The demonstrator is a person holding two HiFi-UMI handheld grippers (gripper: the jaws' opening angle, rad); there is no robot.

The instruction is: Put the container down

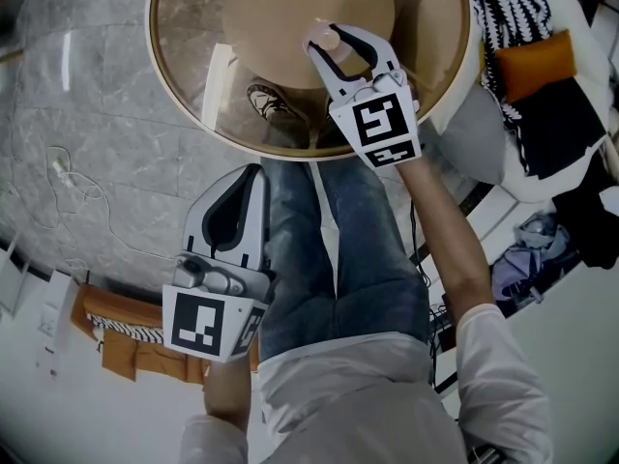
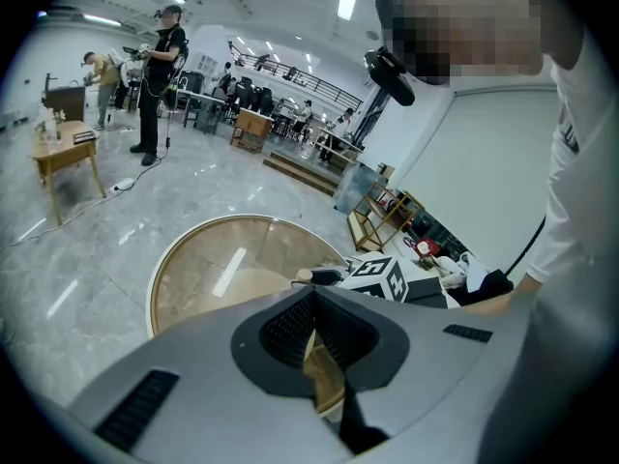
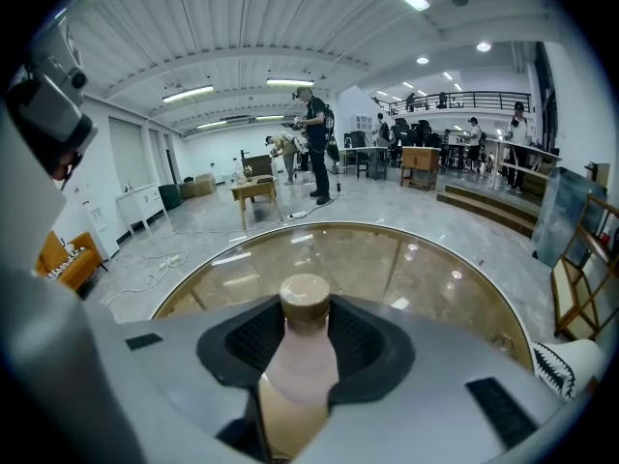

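Observation:
The container (image 1: 325,37) is a small pale pink bottle with a tan cap. My right gripper (image 1: 340,46) is shut on it and holds it upright over the near part of a round glass table (image 1: 161,61) with a gold rim. In the right gripper view the bottle (image 3: 302,356) stands between the dark pads of that gripper (image 3: 305,322), cap above them, with the table (image 3: 406,259) beyond. My left gripper (image 1: 250,178) hangs low beside the person's left leg, shut on nothing. Its tips (image 2: 311,298) meet in the left gripper view, where the table (image 2: 208,259) lies ahead.
The person's jeans-clad legs (image 1: 338,249) fill the middle, and a shoe (image 1: 271,101) shows through the glass. Piled clothes and an orange cushion (image 1: 537,64) lie to the right. A white cable (image 1: 68,174) runs over the marble floor at the left. People stand far off (image 2: 160,75).

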